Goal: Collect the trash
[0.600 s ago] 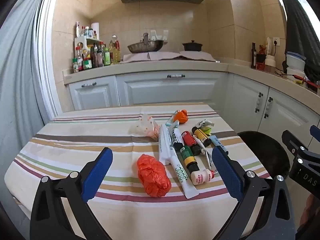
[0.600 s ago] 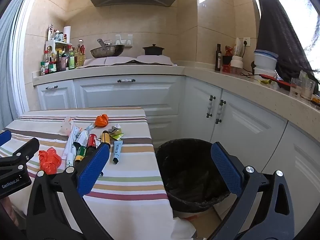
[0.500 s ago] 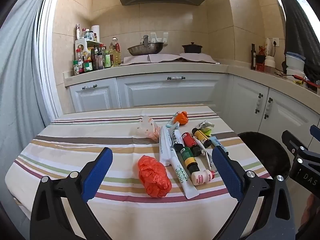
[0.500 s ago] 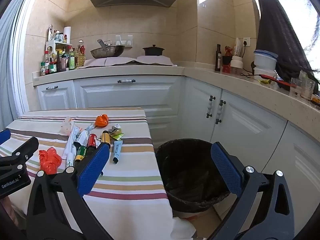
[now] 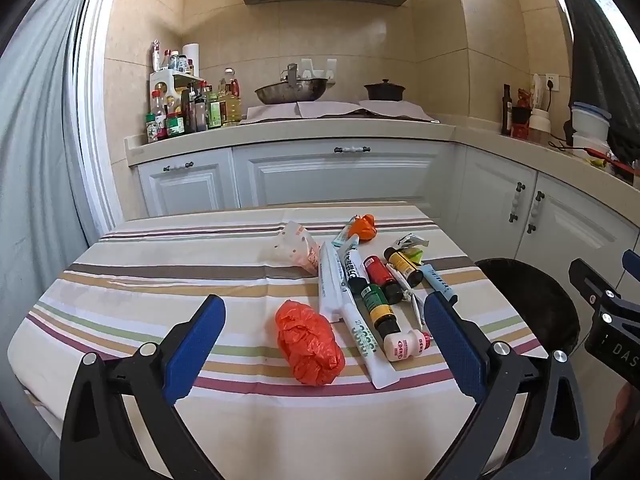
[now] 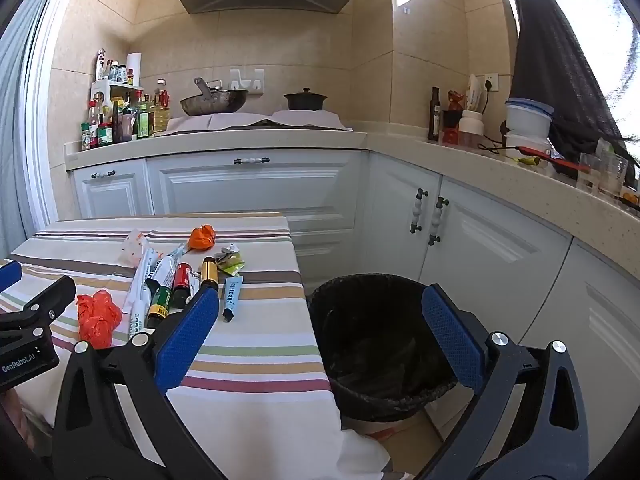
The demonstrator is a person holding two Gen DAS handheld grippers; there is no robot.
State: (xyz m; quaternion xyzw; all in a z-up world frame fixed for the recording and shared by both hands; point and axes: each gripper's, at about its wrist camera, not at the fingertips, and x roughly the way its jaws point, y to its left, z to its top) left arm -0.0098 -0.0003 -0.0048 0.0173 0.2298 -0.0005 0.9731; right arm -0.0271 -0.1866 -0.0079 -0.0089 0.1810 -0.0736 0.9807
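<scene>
A crumpled orange bag (image 5: 309, 347) lies on the striped tablecloth (image 5: 160, 280), between and just beyond the fingers of my open left gripper (image 5: 324, 334). Right of it lie white tubes (image 5: 332, 284), several small bottles (image 5: 378, 300) and a white bottle (image 5: 404, 345). A smaller orange wad (image 5: 363, 227), a clear wrapper (image 5: 294, 246) and green packets (image 5: 412, 248) sit farther back. My right gripper (image 6: 320, 330) hangs open and empty over the table's right edge and the black-lined trash bin (image 6: 380, 340). The same orange bag (image 6: 97, 315) shows in the right wrist view.
White kitchen cabinets (image 6: 256, 188) run behind and to the right, close to the bin. The counter carries condiment bottles (image 5: 188, 108), a wok (image 5: 292, 92) and a pot (image 5: 384, 90). A curtain (image 5: 36, 160) hangs at the left. The other gripper's body (image 5: 608, 320) shows at the right edge.
The left wrist view has tilted slightly, so the table sits a little lower in frame. The right gripper and the trash have not moved.
</scene>
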